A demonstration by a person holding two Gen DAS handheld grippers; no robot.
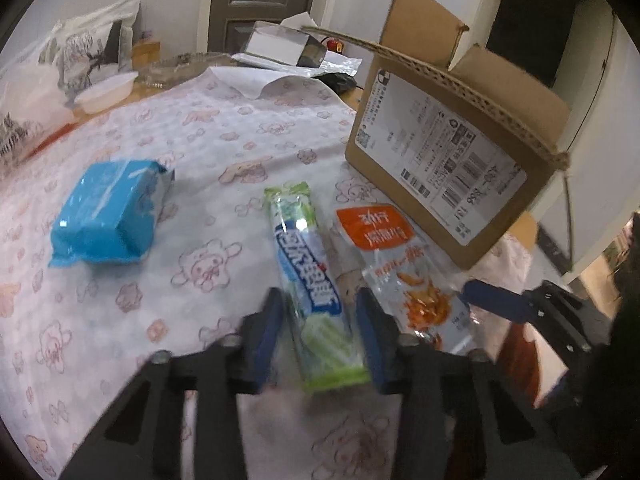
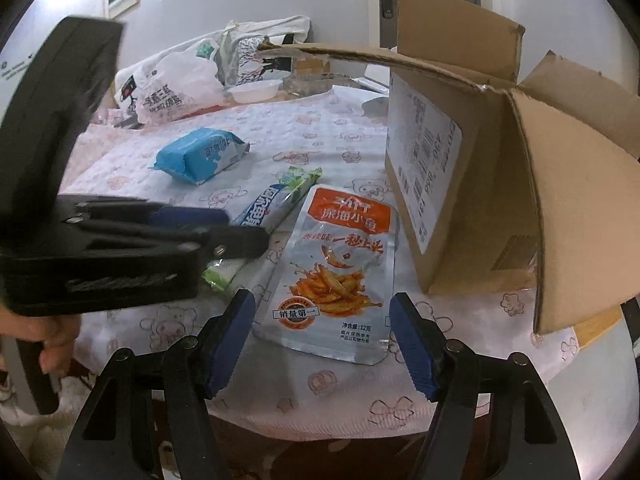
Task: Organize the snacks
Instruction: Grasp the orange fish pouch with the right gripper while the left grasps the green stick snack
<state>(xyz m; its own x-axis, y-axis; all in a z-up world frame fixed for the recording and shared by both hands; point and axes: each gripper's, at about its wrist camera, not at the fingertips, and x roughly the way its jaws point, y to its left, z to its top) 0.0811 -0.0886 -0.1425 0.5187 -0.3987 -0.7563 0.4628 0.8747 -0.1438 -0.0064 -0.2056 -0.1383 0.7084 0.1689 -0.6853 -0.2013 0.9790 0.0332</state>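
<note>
A long green and white snack pack (image 1: 308, 276) lies on the patterned tablecloth (image 1: 200, 128). My left gripper (image 1: 318, 312) straddles it, one blue pad on each side with small gaps, jaws not clamped. A silver and orange fish snack pouch (image 2: 336, 272) lies beside it; my right gripper (image 2: 322, 336) is open around its near end. A blue pack (image 1: 108, 212) lies further left and shows in the right wrist view (image 2: 200, 156) too. An open cardboard box (image 1: 448, 152) stands on the right. The left gripper (image 2: 224, 232) also shows in the right wrist view over the green pack (image 2: 276, 204).
Plastic bags (image 2: 172, 84) and a white bowl (image 2: 254, 92) sit at the far side of the table. The box's open flaps (image 2: 560, 152) stick out over the table edge on the right. A door (image 1: 260, 0) stands behind.
</note>
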